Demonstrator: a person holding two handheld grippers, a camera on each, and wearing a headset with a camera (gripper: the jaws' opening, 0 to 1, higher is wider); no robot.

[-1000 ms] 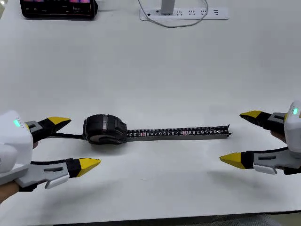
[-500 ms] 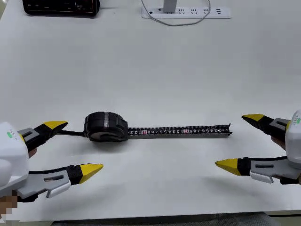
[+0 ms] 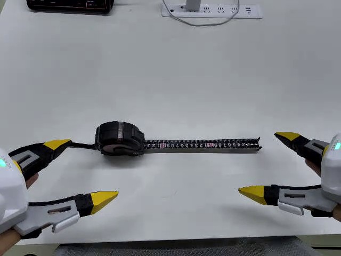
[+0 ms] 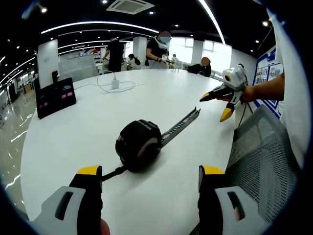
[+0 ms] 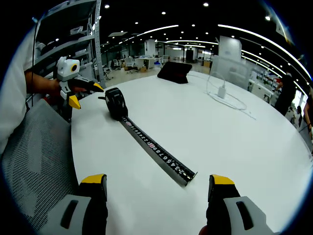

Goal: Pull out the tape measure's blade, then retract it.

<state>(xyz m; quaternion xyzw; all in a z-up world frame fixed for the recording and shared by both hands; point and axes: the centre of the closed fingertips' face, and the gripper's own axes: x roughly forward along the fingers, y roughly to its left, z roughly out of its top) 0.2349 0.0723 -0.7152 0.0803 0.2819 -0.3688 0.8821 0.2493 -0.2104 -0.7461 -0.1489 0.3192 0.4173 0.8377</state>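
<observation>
The left tool [image 3: 88, 169] sits at about 8 o'clock in the head view, its two yellow-tipped jaws spread wide with nothing between them. Its upper tip is close to the thin black strap [image 3: 82, 145] that trails from the tape measure, but it does not touch the strap. The right tool [image 3: 261, 163] is at about 4 o'clock, its jaws also spread wide and holding nothing. Its upper tip lies just off the blade's hooked end, clear of it.

Between the two tools the tape measure [image 3: 120, 140] rests on the white bench [image 3: 176, 80]. Its black case lies a little toward 9 o'clock from the middle of the view. The blade [image 3: 202, 144] is drawn out flat along the bench surface and runs straight from the case toward 3 o'clock, with its printed numbers facing up. In the left gripper view the case lies just ahead between the jaws, and the blade leads off toward 1 o'clock. In the right gripper view the hooked end lies just ahead, with the blade running back toward 11 o'clock.

Far across the bench, a white power strip [image 3: 213, 9] with a looped white cable [image 3: 200, 18] lies at 12 o'clock. A dark flat device [image 3: 69, 5] lies at 11 o'clock.
</observation>
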